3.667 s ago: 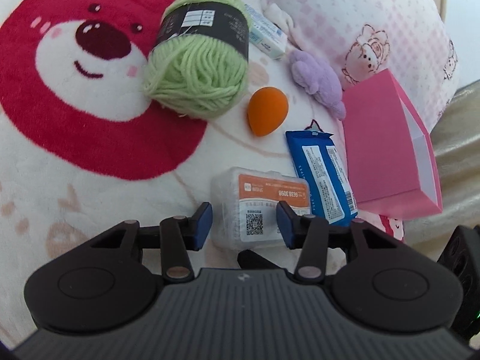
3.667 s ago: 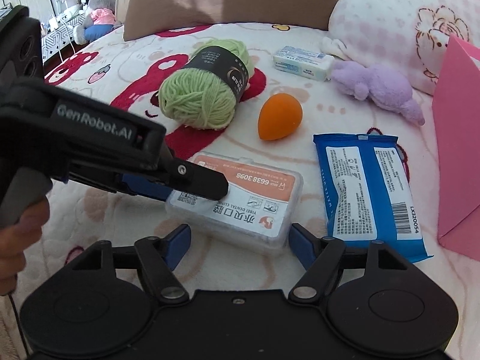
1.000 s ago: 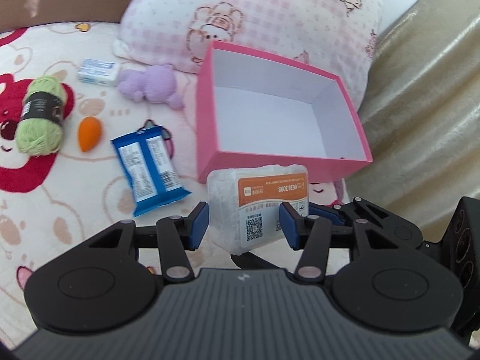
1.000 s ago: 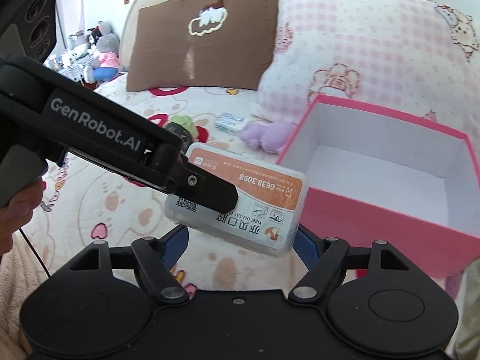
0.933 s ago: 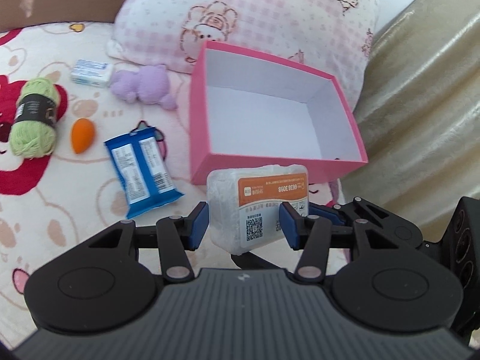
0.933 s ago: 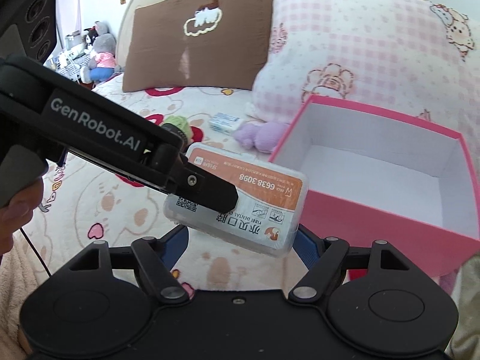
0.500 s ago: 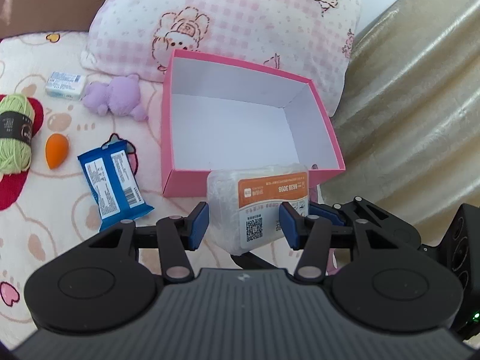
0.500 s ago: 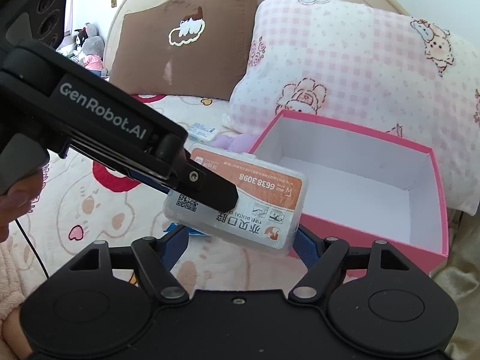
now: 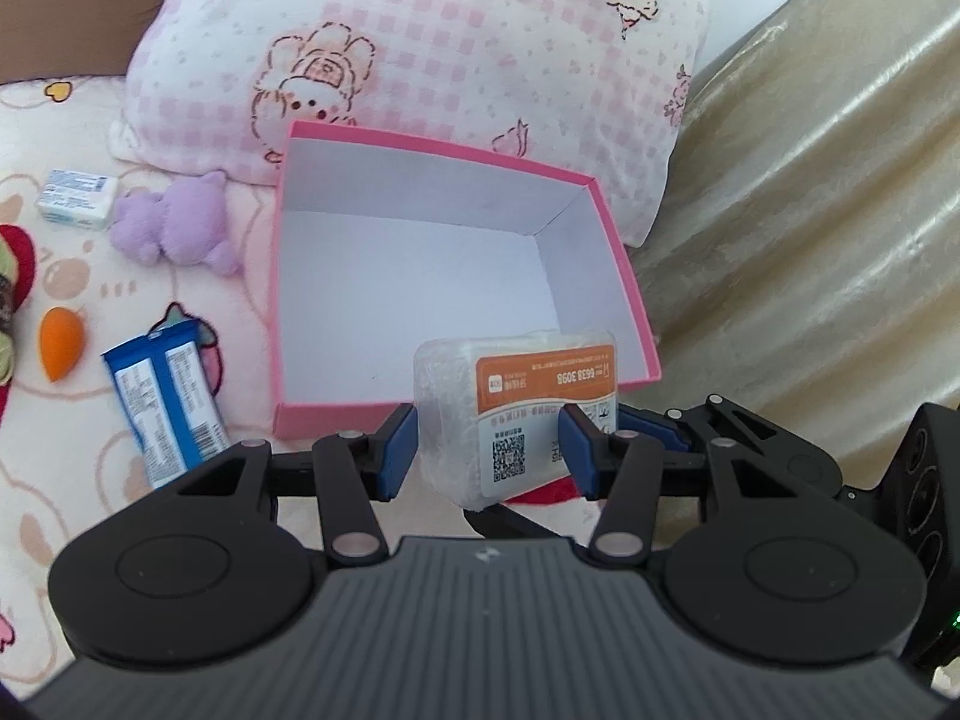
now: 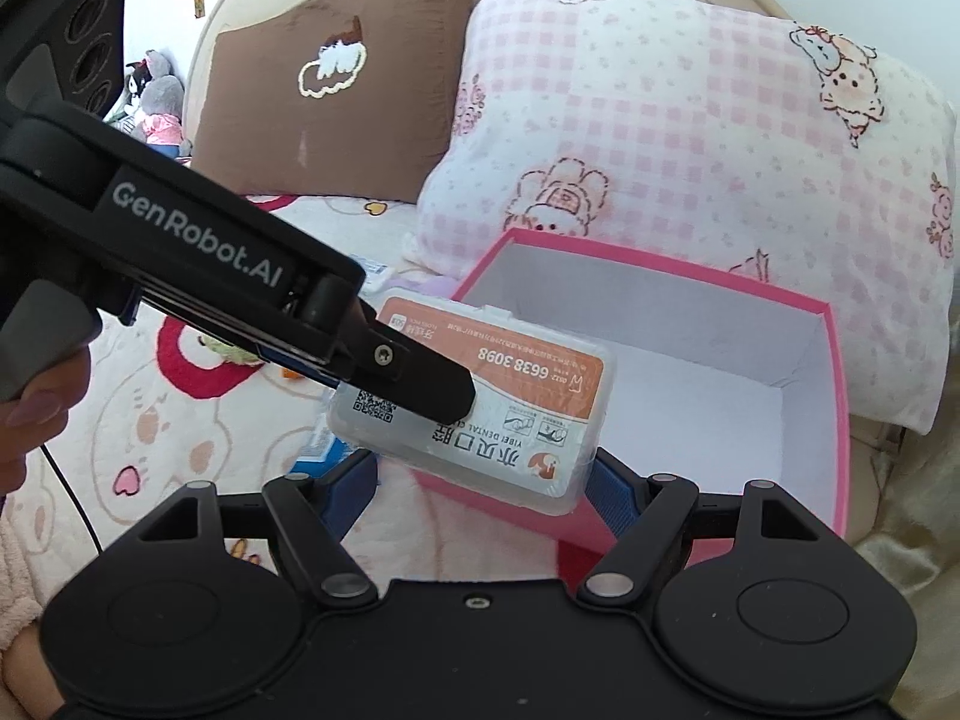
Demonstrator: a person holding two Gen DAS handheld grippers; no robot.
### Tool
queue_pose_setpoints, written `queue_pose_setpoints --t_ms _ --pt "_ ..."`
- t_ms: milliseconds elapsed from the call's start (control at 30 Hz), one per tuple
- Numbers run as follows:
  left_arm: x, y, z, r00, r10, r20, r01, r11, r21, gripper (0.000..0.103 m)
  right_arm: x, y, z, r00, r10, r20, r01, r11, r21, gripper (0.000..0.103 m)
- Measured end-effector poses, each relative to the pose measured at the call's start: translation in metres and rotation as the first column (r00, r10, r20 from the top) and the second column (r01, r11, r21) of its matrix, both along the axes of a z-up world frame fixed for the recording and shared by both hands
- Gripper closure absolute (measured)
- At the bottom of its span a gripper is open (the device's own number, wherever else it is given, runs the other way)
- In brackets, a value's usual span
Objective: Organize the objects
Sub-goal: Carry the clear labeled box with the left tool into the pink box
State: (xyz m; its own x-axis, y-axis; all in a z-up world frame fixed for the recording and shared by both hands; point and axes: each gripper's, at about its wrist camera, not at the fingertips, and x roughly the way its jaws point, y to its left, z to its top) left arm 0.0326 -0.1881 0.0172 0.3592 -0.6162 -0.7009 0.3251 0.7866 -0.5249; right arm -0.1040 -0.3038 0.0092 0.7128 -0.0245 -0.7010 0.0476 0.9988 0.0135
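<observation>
Left wrist view: both the left gripper (image 9: 486, 450) and right gripper (image 10: 483, 480) pinch 1 floss box (image 9: 519, 414), hanging just short of the pink box (image 9: 462, 402) ahead.

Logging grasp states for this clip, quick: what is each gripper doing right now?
Left gripper: shut on the clear floss box, across its short side.
Right gripper: shut on the same box, across its long side.
</observation>
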Motion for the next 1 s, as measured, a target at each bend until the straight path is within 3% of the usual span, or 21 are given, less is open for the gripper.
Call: queue_pose_setpoints --t_ms 233,467,700,900,1000 --pt "0.022 -0.024 -0.007 1.000 -0.018 -0.002 0.018 1.000 -0.024 0.053 0.003 -0.023 -0.006 0.998 -0.056 0.026 0.056 0.998 -0.004 0.026" --pt "0.056 -0.057 -0.017 0.999 -0.015 -0.028 0.014 0.999 -0.038 0.053 0.022 -0.058 -0.013 0.993 -0.116 -0.001 0.116 0.993 -0.012 0.031" --pt "0.097 -0.079 -0.040 0.997 -0.002 -0.081 -0.003 0.998 -0.069 0.053 0.053 -0.099 -0.023 0.986 -0.150 -0.079 0.153 0.988 0.036 0.033" --pt "0.135 -0.100 -0.064 0.992 0.031 -0.119 -0.039 0.997 -0.062 0.053 0.088 -0.119 -0.043 0.973 -0.167 -0.158 0.163 0.986 -0.040 0.036" --pt "0.146 -0.110 -0.072 0.994 0.046 -0.100 -0.051 0.998 -0.044 0.053 0.102 -0.133 -0.052 0.962 -0.192 -0.192 0.193 0.981 -0.012 0.036"
